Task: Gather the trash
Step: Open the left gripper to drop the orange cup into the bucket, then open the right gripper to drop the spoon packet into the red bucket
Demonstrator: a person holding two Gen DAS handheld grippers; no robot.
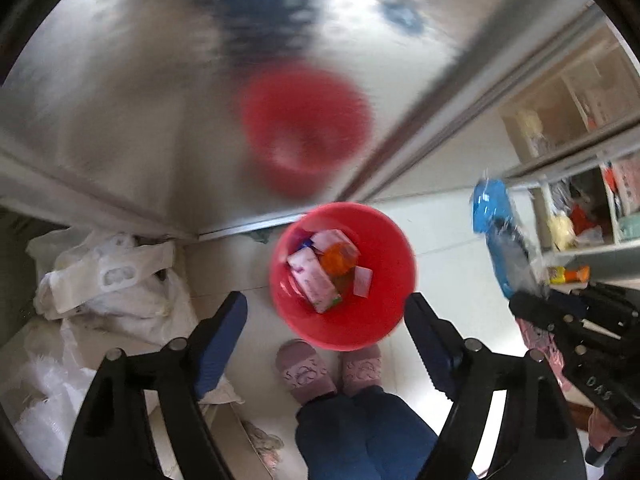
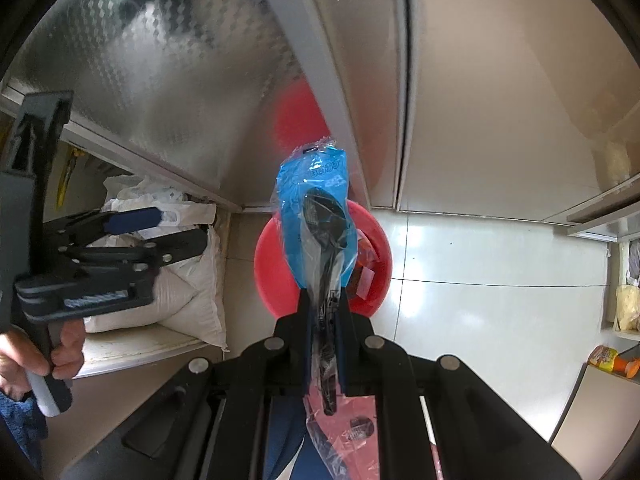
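Observation:
A red bin [image 1: 342,276] stands on the pale tiled floor against a steel cabinet, holding several wrappers and an orange packet [image 1: 338,260]. My left gripper [image 1: 326,320] is open and empty, its fingers spread above the bin's near rim. My right gripper [image 2: 325,304] is shut on a blue and clear plastic packet with a black spoon inside [image 2: 318,220], held above the bin [image 2: 272,264]. That packet also shows in the left wrist view [image 1: 500,236], to the right of the bin, with the right gripper [image 1: 532,300] below it.
White sacks and bags [image 1: 108,280] lie left of the bin under the cabinet. An open shelf unit [image 1: 580,200] with clutter stands at the right. The person's slippered feet [image 1: 332,368] are just in front of the bin. The steel cabinet door [image 1: 160,120] reflects the bin.

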